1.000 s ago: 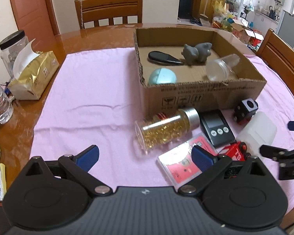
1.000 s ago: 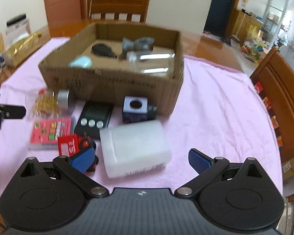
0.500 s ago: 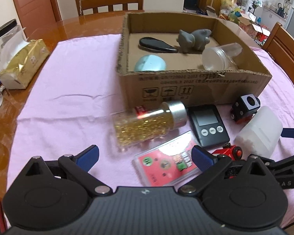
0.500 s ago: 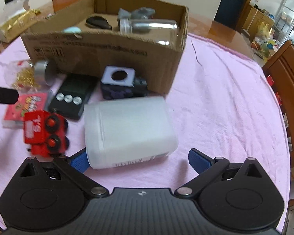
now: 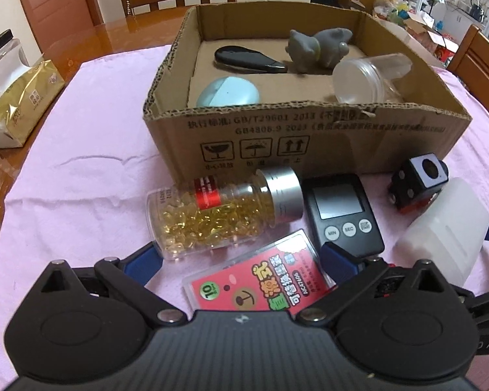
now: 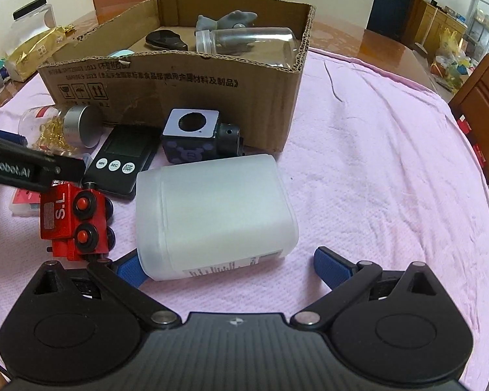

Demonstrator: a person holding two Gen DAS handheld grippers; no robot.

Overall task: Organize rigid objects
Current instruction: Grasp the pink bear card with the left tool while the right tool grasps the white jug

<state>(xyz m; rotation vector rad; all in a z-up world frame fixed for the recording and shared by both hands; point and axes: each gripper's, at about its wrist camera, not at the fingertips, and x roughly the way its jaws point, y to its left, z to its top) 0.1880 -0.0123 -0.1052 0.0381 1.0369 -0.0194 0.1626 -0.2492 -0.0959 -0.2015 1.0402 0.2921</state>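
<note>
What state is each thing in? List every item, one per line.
Cardboard box: open-topped, partly filled.
Capsule bottle: capped, lying on its side.
Clear jar: lying in the box.
Timer: flat, screen blank.
White container: on its side.
Red toy train: tipped over.
Left hand-held gripper: open.
Right hand-held gripper: open.

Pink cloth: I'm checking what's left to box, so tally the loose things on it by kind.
Capsule bottle: 1
White container: 1
Timer: 1
Card pack: 1
Red toy train: 1
Cube toy: 1
Total: 6

White jug [image 6: 215, 218] sideways beside box [image 6: 179, 78]
</note>
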